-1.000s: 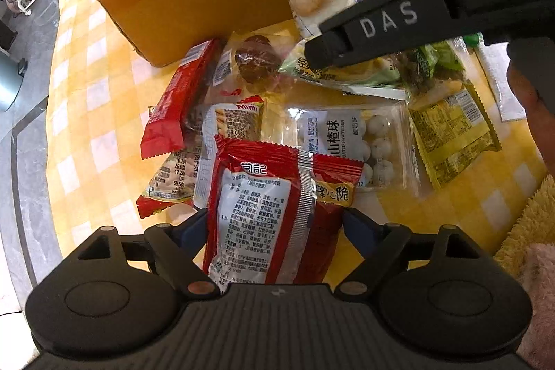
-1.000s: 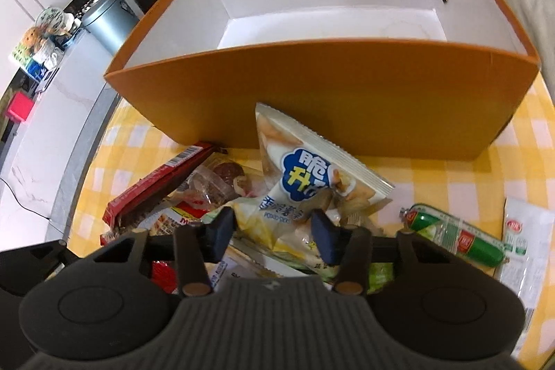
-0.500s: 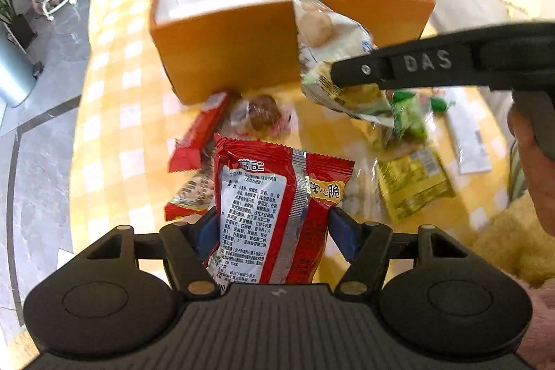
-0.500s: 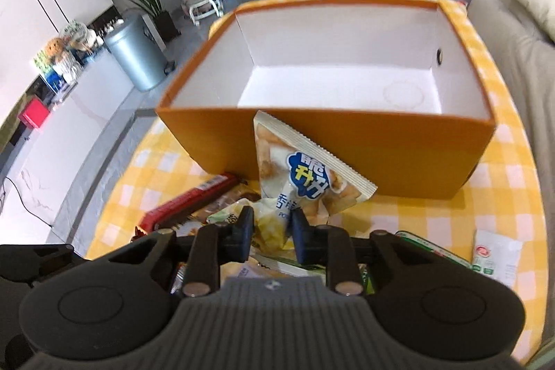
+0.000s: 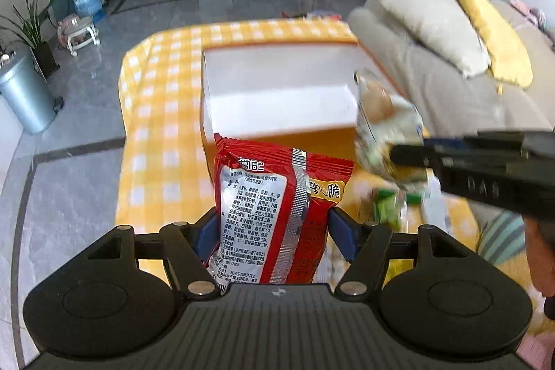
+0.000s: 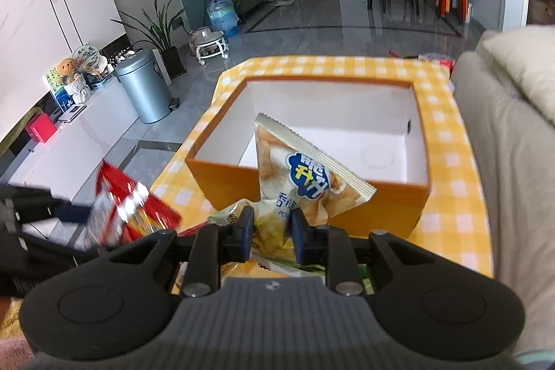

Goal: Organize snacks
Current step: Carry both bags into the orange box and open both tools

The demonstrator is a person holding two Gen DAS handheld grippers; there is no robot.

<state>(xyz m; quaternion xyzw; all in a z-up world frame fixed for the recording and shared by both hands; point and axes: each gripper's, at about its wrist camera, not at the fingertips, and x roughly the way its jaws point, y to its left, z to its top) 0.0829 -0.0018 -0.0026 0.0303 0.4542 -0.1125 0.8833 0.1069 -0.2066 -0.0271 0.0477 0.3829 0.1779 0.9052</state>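
The orange box [image 6: 378, 208] on the checked tablecloth [image 6: 454, 196] looks empty inside, so nothing is packed yet. Both grippers are raised on the near side of the box. The left gripper [image 5: 274, 231] clamps an upright red snack bag [image 5: 277, 214]; the right gripper [image 6: 270, 234] pinches a pale potato-chip bag [image 6: 312, 182] above the box's near wall. More packets [image 5: 388, 207] lie below, blurred.

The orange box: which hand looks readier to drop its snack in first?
Probably the right. The right gripper holds its chip bag lined up with the orange box; the left gripper's red packet hangs farther back.
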